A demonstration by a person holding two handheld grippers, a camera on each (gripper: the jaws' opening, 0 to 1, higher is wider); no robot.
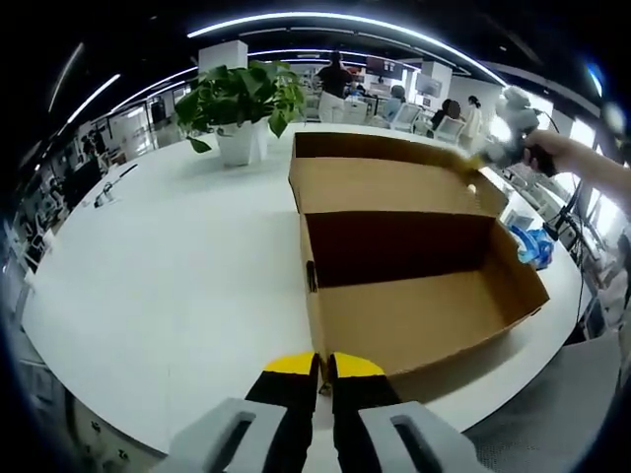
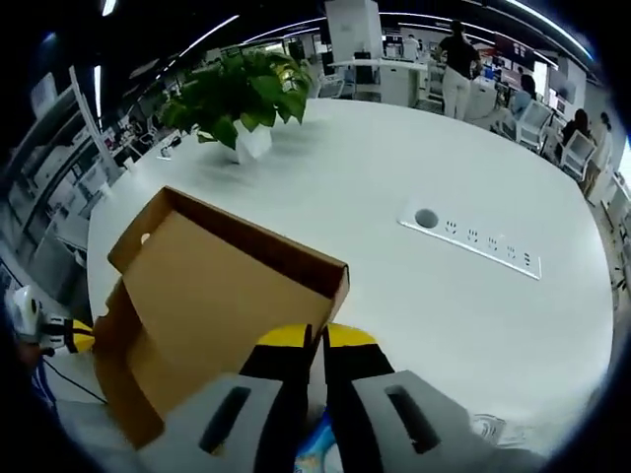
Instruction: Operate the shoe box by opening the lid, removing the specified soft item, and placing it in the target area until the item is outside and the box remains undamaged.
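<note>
Left gripper view: left gripper point(image 1: 323, 367) sitting low center, yellow-tipped jaws pressed nearly together w/ just a sliver btwn them, gripping nothing. Tips hovering just in front of the shoe box point(image 1: 414, 296) near wall, can't tell if touching. Box is standing open on the white table point(image 1: 177, 286); lid point(image 1: 389, 177) is tipped back past the far wall, inner side facing cam. Interior looking dark at the back, brown cardboard floor showing, no soft item visible inside from this angle. Blue soft item point(image 1: 533, 244) lying on the table just beside the box's right end, outside it. Right gripper point(image 1: 509, 126) coming in from upper right, held by a person's hand point(image 1: 548, 154), sitting near the lid's far right corner; its jaw state unclear here, too blurred.

Right gripper view: right gripper point(image 2: 314, 345) jaws also closed down to a thin gap, nothing btwn them. Tips sitting right at the lid point(image 2: 212, 286) edge, contact unclear. Bit of blue item point(image 2: 317, 451) peeking out below, btwn the gripper bodies. Potted plant point(image 2: 240, 99) standing further back on the table point(image 2: 414, 296), well apart from the box. Power strip point(image 2: 473, 237) set flush in the tabletop to the right. People standing and sitting at desks in the background.
</note>
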